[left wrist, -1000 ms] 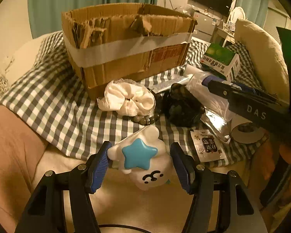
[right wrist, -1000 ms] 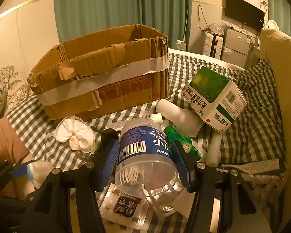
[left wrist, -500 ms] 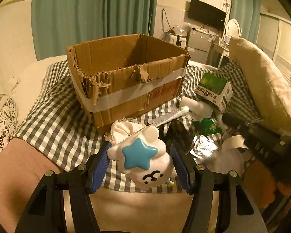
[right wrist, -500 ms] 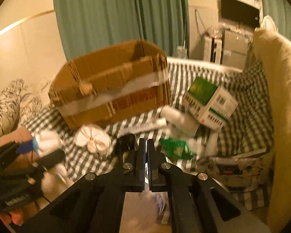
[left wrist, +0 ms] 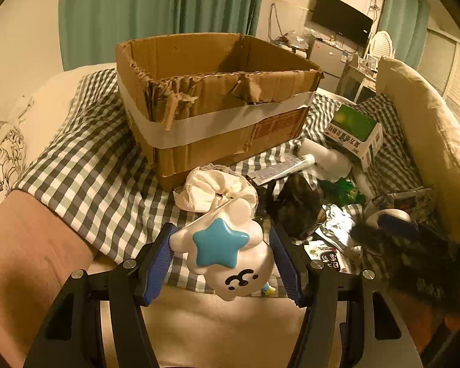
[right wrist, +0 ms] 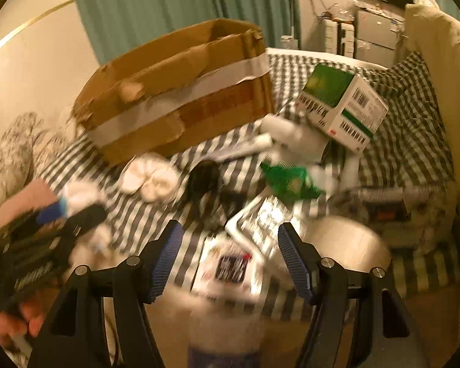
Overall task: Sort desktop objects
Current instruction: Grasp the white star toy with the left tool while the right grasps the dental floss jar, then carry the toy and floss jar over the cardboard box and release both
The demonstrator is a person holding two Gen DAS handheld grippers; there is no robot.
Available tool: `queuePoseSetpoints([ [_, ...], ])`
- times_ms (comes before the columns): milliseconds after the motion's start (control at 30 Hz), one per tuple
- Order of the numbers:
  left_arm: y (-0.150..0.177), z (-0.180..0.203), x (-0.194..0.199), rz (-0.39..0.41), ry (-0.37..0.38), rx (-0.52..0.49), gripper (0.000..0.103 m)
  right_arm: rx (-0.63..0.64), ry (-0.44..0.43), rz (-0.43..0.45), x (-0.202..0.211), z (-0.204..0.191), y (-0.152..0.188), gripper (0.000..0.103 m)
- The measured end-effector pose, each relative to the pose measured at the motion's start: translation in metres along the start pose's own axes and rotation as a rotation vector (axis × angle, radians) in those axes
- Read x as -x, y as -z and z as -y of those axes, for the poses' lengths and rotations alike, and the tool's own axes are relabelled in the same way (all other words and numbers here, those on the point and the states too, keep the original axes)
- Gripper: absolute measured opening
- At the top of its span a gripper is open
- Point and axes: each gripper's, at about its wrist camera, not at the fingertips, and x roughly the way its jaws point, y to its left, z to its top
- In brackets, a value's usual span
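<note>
My left gripper (left wrist: 222, 257) is shut on a white toy with a blue star (left wrist: 220, 245) and holds it above the near edge of the checked cloth (left wrist: 86, 165), in front of the open cardboard box (left wrist: 211, 98). My right gripper (right wrist: 228, 259) is open and empty; its view is blurred. A blurred plastic bottle (right wrist: 224, 334) with a blue label shows below and between its jaws. The left gripper with the toy shows at the left of the right wrist view (right wrist: 67, 211).
On the cloth lie a white scrunchie (left wrist: 217, 190), a black bundle (left wrist: 294, 205), a tube (left wrist: 282, 168), a green-and-white carton (right wrist: 343, 107), a green packet (right wrist: 291, 181), foil wrappers (left wrist: 337, 230) and sachets (right wrist: 230, 266). A pillow (left wrist: 426, 141) lines the right side.
My right gripper held the bottle, then shut empty as it lost it, and now stands open with the bottle below. My left gripper rose with the toy toward the box.
</note>
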Motion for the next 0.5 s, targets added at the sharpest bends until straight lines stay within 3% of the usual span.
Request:
queuePoseSetpoints([
  [233,0.001,-0.002,-0.005,-0.009,0.015,0.018,0.064,0.032,0.075,-0.198,-0.006,-0.018,0.042,0.068],
  [400,0.0,-0.003,-0.001,0.006,0.023,0.017,0.064,0.071,0.147,-0.244,-0.017,-0.023,0.047,0.07],
  [500,-0.001,-0.005,-0.001,0.005,0.026,0.028,0.064,0.044,0.158,-0.336,-0.037,-0.015,0.054,0.07],
])
